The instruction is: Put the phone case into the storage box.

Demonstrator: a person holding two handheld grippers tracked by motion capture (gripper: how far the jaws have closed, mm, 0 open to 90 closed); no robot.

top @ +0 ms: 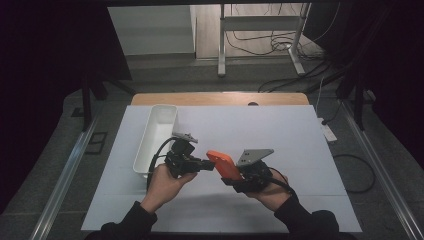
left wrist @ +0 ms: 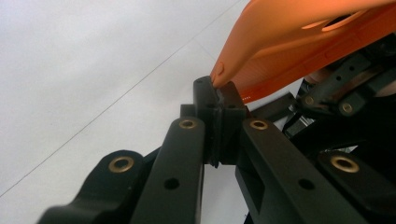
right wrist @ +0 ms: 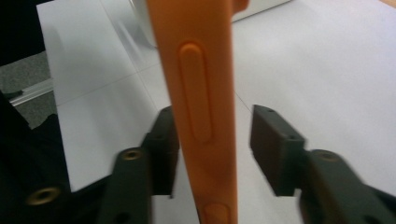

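White sheeting covers the bench (top: 280, 145), with a strip of bare wood along its far edge. On the left part of that sheet lies a long white tray (top: 156, 137), its length running away from the person, and just right of its near end are the left tongs (top: 204, 165), gripped in the person's left hand (top: 167, 184). The right hand (top: 272, 192) holds the right tongs (top: 231, 176) a little nearer the person, a grey three-cornered plate on top of them.

Between the two tools, held above the bench, is an orange phone case (top: 223, 164). It looks like soft, matte silicone, flat and rectangular with rounded corners. In the right gripper view its edge (right wrist: 196, 93) stands upright and bears a long raised button bar, with a second, smaller raised button below it. In the left gripper view a rounded opening shows in its broad face (left wrist: 299, 32).

The left tongs (left wrist: 219, 100) are pressed together, with a corner of the case touching their tips. The right tongs (right wrist: 215, 144) are spread: the case's edge lies against one jaw, while the other stands clear of it.
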